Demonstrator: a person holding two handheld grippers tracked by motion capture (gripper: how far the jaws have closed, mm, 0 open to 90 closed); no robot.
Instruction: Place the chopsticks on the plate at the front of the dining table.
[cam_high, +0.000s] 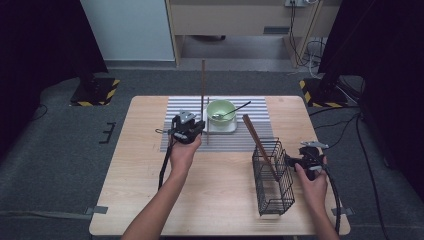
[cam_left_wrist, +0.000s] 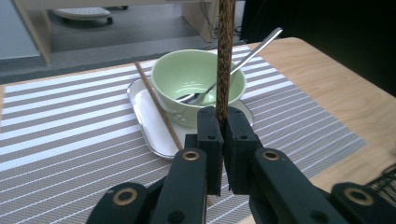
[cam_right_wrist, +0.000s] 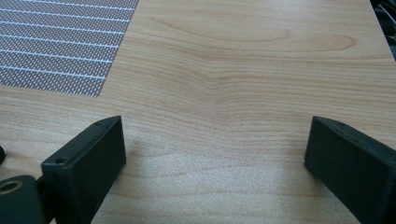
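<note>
My left gripper (cam_left_wrist: 223, 122) is shut on a dark brown chopstick (cam_left_wrist: 226, 56), which it holds upright just in front of the green bowl (cam_left_wrist: 196, 77). In the high view that chopstick (cam_high: 203, 85) rises from the left gripper (cam_high: 196, 128) over the striped mat. A metal spoon (cam_left_wrist: 247, 55) rests in the bowl, and a second chopstick (cam_left_wrist: 158, 106) lies on the white tray (cam_left_wrist: 145, 116) beside it. My right gripper (cam_right_wrist: 215, 149) is open over bare wood, to the right of the black wire basket (cam_high: 272, 177). Brown chopsticks (cam_high: 256, 141) lean out of the basket.
The grey striped placemat (cam_high: 175, 135) covers the table's far middle. The wooden tabletop (cam_high: 140, 190) lies bare at the near left. A cable trails from each gripper. Beyond the table's far edge are dark stands and a cabinet.
</note>
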